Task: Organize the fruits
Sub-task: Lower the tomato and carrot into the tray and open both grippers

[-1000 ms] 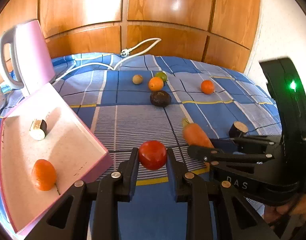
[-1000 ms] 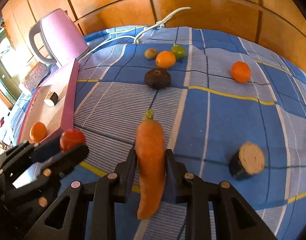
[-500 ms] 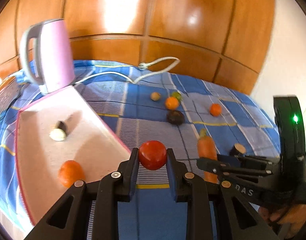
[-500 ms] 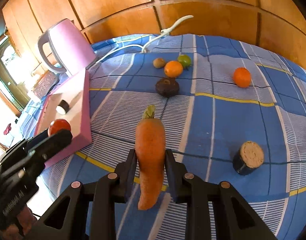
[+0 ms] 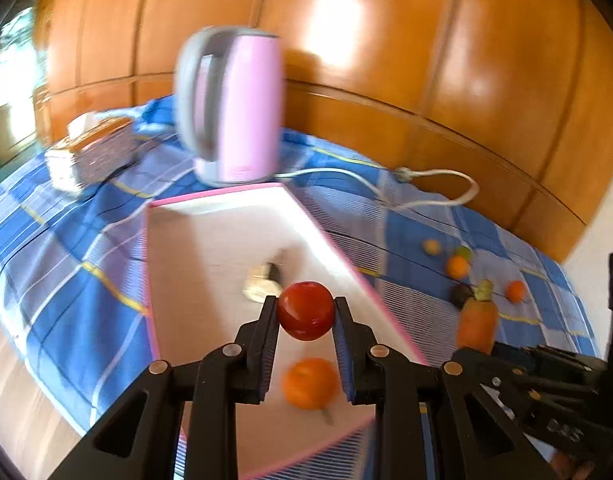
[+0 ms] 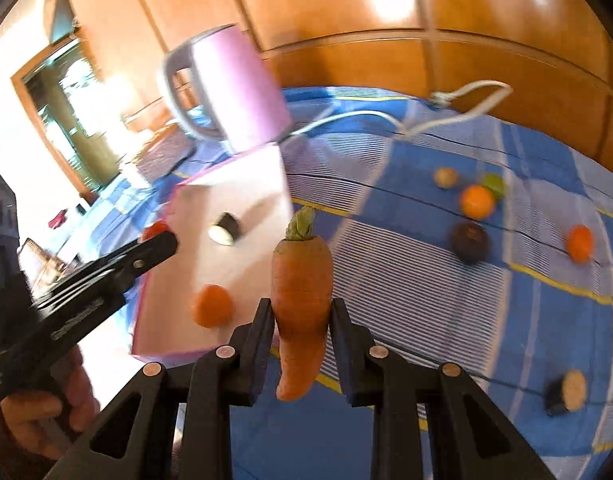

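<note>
Left wrist view: we are looking forward along the left gripper (image 5: 305, 314) fingers, facing down and across the pink tray (image 5: 210, 240) from close above it, toward the pink kettle (image 5: 230, 104) and the wooden wall panels (image 5: 426, 40)
Right wrist view: we are looking forward along the right gripper (image 6: 302, 320) fingers, sitting just right of the tray (image 6: 242, 184) and facing across the blue checked cloth (image 6: 446, 288)
Nearness: we are seeing both sets of fingers filling the lower frame, the tray near, the kettle (image 6: 230, 88) farther back
Shared part: we are catching the tray, kettle, white cord (image 5: 426, 196) and scattered fruit on the cloth (image 5: 66, 240) in both; each view is also showing the other gripper at its edge
</note>
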